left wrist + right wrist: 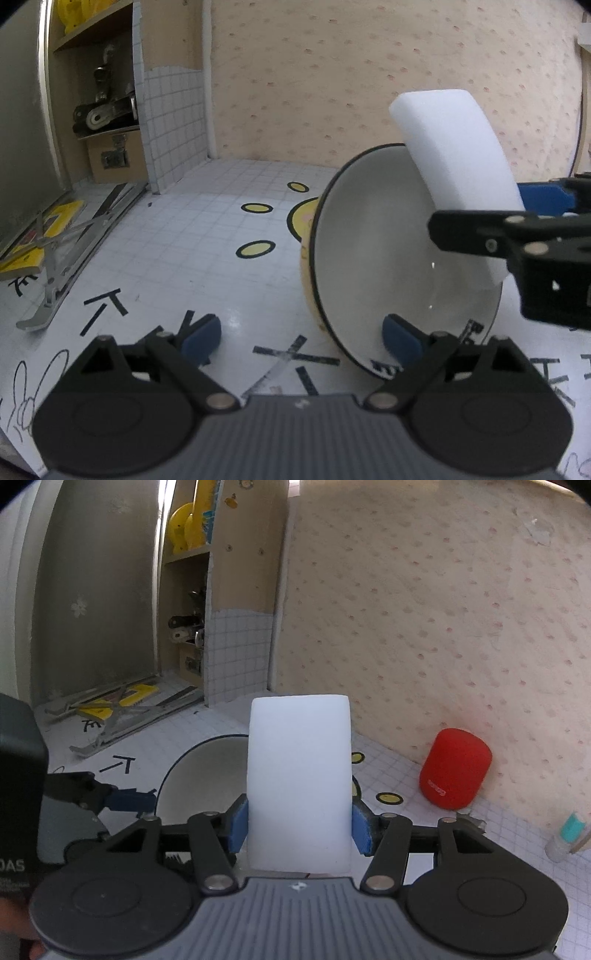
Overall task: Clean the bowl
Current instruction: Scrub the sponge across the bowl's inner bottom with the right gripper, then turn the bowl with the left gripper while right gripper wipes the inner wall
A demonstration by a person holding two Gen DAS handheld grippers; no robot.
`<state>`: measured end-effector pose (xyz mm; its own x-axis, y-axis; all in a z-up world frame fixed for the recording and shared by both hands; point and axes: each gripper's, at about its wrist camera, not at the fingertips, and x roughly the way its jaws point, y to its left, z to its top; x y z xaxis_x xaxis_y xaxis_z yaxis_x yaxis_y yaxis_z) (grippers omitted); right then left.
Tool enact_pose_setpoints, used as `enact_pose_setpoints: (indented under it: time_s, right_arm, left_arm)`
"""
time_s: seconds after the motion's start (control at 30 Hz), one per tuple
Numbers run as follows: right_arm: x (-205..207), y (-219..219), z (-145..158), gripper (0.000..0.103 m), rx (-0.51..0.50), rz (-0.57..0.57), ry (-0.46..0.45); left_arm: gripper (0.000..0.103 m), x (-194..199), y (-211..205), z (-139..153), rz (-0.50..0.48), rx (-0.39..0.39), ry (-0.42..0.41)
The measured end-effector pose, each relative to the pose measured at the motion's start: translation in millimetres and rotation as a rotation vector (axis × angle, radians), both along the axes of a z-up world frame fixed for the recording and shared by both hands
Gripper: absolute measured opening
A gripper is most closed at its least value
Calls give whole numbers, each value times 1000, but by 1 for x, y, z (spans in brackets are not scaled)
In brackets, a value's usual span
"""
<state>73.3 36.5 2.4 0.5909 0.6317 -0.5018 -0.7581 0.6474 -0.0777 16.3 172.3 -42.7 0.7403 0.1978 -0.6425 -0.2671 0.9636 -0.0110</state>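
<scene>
White sponge (299,782): clamped in the right gripper (299,825), over the bowl (388,258)
Left gripper (301,338): spread wide, one finger (400,341) inside the tilted bowl

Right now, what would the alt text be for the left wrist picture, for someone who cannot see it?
A white sponge, gripped by the right gripper, reaches into a tilted bowl with a dark rim and yellow outside. The left gripper stands open, one blue finger at the bowl's lower rim. Underneath is a white gridded mat with black marks.
</scene>
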Motion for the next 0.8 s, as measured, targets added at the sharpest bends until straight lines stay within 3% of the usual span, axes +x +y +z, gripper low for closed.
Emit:
enact_pose_setpoints:
  time_s: [0.17, 0.5, 0.8]
  right_arm:
    - [-5, -12, -12, 54, -9, -14, 21]
    - [0, 4, 0, 54, 4, -1, 0]
    - [0, 1, -7, 54, 2, 2, 20]
  left_arm:
    - [95, 0, 0, 0, 0, 0, 0]
    - [95, -1, 1, 0, -2, 2, -2]
    - [96, -3, 3, 0, 6, 4, -2]
